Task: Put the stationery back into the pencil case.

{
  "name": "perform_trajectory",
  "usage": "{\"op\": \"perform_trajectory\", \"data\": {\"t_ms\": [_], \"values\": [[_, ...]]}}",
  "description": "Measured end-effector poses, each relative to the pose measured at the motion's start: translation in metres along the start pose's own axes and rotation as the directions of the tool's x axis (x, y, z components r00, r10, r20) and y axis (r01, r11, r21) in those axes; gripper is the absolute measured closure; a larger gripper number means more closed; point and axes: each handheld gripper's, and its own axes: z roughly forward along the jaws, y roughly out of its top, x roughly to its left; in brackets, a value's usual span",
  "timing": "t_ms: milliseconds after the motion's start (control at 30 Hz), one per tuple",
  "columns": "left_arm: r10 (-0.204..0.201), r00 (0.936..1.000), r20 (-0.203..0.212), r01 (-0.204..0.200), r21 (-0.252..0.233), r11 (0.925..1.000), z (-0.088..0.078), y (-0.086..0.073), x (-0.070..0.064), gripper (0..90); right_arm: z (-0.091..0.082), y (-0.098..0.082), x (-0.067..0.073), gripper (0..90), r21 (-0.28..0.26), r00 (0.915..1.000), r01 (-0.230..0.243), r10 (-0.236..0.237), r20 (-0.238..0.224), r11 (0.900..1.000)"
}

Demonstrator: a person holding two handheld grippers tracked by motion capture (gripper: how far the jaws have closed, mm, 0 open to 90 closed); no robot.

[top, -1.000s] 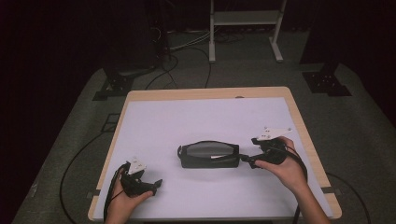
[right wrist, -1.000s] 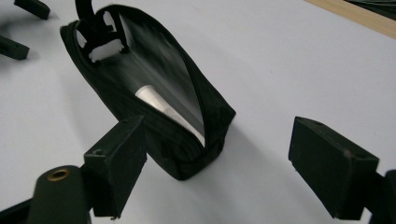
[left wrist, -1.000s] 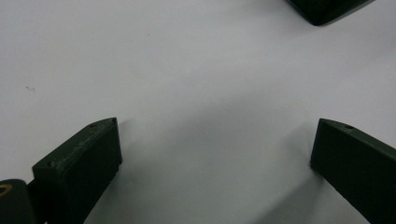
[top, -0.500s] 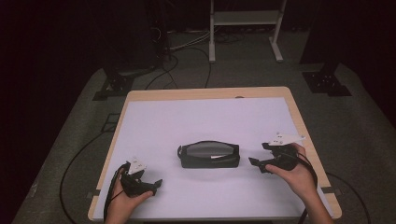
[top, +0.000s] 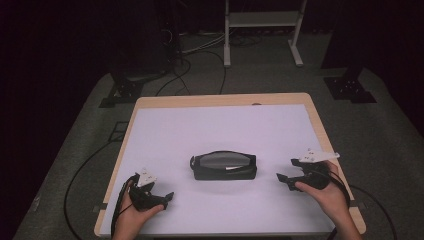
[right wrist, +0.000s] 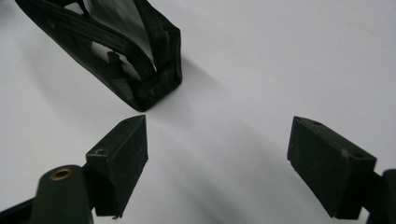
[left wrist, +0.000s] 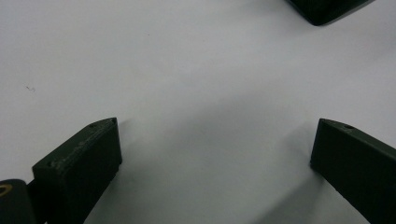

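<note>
A black pouch (top: 223, 166) with a clear window and black straps lies in the middle of the white table top (top: 220, 125). My right gripper (top: 284, 181) rests open to its right, a short gap away, nothing between its jaws. In the right gripper view the pouch's end (right wrist: 154, 84) sits just beyond the left jaw, with my right gripper (right wrist: 217, 154) over bare table. My left gripper (top: 167, 197) stands open near the front left edge, empty. In the left gripper view my left gripper (left wrist: 212, 149) faces bare white surface, a corner of the pouch (left wrist: 327, 9) at the top right.
The white sheet covers a wooden table with a bare rim (top: 320, 125). Dark floor with cables (top: 190, 75) and a metal stand (top: 260, 30) lies beyond the far edge. A cable trails from each gripper off the front edge.
My right gripper has drawn back from the pouch's right end, to the right and toward the front edge. The left gripper and the pouch have stayed put.
</note>
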Motion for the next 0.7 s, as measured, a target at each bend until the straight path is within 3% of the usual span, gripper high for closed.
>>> {"op": "perform_trajectory", "data": {"t_ms": [333, 700], "values": [[0.000, 1.0000, 0.000, 0.000, 0.000, 1.0000, 0.000, 0.000, 0.000, 1.1, -0.009, -0.020, -0.009, 19.5, 0.003, 0.9994, -0.026, 0.026, 0.023, 1.000], [0.000, 1.0000, 0.000, 0.000, 0.000, 1.0000, 0.000, 0.000, 0.000, 1.1, -0.007, -0.039, -0.015, 19.2, 0.036, 0.9982, -0.039, 0.037, 0.048, 0.999]]}}
